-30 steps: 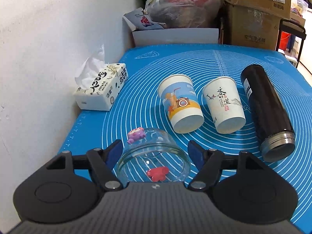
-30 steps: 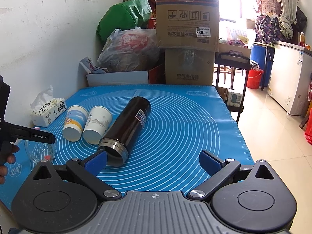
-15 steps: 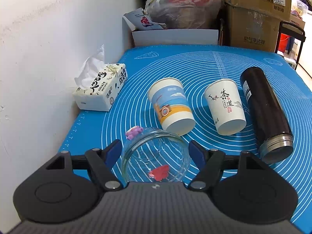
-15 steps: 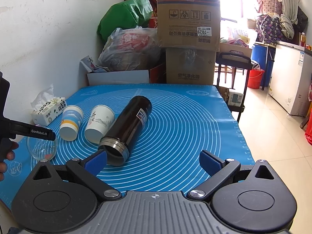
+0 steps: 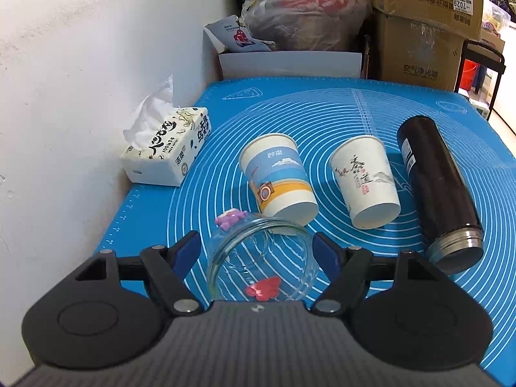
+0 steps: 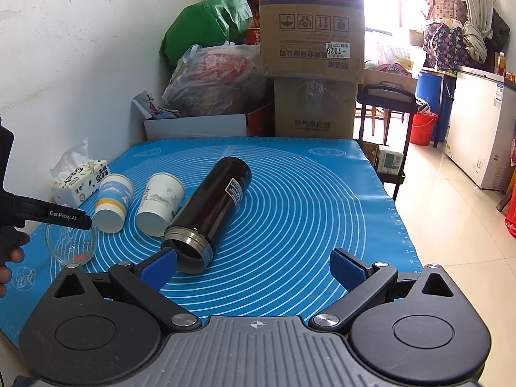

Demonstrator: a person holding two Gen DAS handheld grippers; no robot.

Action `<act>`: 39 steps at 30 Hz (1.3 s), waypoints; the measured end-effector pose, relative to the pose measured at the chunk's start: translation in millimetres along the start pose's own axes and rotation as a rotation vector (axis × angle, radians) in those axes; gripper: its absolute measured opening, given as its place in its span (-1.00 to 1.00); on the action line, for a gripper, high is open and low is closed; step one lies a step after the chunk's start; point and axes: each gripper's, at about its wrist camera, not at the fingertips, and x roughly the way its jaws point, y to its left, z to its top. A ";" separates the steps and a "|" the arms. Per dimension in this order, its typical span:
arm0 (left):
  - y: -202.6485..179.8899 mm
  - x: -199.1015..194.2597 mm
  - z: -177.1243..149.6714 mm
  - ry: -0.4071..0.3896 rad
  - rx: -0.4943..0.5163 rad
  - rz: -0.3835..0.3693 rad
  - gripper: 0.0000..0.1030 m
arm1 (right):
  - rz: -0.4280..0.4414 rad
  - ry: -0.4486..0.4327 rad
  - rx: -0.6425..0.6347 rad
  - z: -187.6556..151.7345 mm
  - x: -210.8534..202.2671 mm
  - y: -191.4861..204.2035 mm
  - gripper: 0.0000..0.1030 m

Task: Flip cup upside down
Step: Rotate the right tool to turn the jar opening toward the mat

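- Your left gripper [image 5: 258, 251], with blue rubbery pads, grips the clear round glass cup [image 5: 261, 258] above the near left corner of the ringed blue silicone mat [image 5: 322, 113].
- Your right gripper [image 6: 254, 266] is spread wide, holding nothing.
- Note the cup's smooth wall, tilted, with pink and red stickers.

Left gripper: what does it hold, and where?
The left gripper holds the glass cup by its side walls; the right gripper is empty.
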 end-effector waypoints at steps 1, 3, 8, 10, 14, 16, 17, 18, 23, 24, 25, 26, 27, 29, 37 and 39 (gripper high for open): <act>1.0 -0.8 0.4 -0.002 -0.004 -0.002 0.48 | 0.000 0.000 0.000 0.1 -0.1 0.0 0.99; 2.5 -3.3 1.2 -0.007 -0.008 -0.007 0.49 | -0.001 -0.002 -0.002 0.3 -0.4 0.0 0.99; 4.0 -9.6 4.7 -0.023 -0.006 -0.008 0.56 | 0.006 -0.005 0.004 -0.2 -0.4 0.6 0.99; 5.1 -11.3 5.8 -0.027 -0.009 -0.013 0.56 | 0.010 -0.003 0.003 -0.9 0.3 0.8 0.99; 5.2 -10.8 5.7 -0.026 -0.004 -0.010 0.56 | 0.011 -0.001 0.005 -1.3 0.6 1.1 0.99; 5.6 -9.7 4.9 -0.019 -0.006 -0.019 0.61 | 0.010 -0.001 0.005 -0.6 0.6 1.3 0.99; 5.5 -9.0 4.5 -0.016 -0.010 -0.023 0.61 | 0.010 -0.001 0.005 -0.5 0.6 1.3 0.99; 5.2 -8.5 4.3 -0.016 -0.009 -0.019 0.61 | 0.010 -0.001 0.004 -0.8 0.6 1.3 0.99; 4.6 -8.5 3.8 -0.015 -0.011 -0.038 0.61 | 0.010 0.000 0.003 -0.2 0.3 0.8 0.99; 4.1 -8.8 3.8 -0.015 -0.010 -0.040 0.61 | 0.011 -0.001 0.002 0.1 0.6 0.7 0.99; 3.3 -9.1 3.7 -0.016 -0.008 -0.040 0.61 | 0.011 -0.001 0.002 0.4 0.7 0.9 0.99; 2.5 -9.2 3.5 -0.017 -0.005 -0.041 0.61 | 0.013 0.000 0.002 0.6 0.9 1.0 0.99; 1.4 -9.3 3.0 -0.017 -0.003 -0.039 0.61 | 0.013 -0.001 0.001 0.6 1.0 1.3 0.99; 0.8 -8.0 2.5 -0.013 -0.003 -0.040 0.61 | 0.013 -0.001 -0.001 0.7 0.9 1.6 0.99; 0.1 -12.0 -0.8 -0.011 -0.006 -0.064 0.61 | 0.024 0.008 -0.005 4.8 0.9 4.3 0.99; 1.2 -15.9 -3.0 -0.012 -0.008 -0.073 0.62 | 0.034 0.011 -0.009 7.7 1.1 6.1 0.99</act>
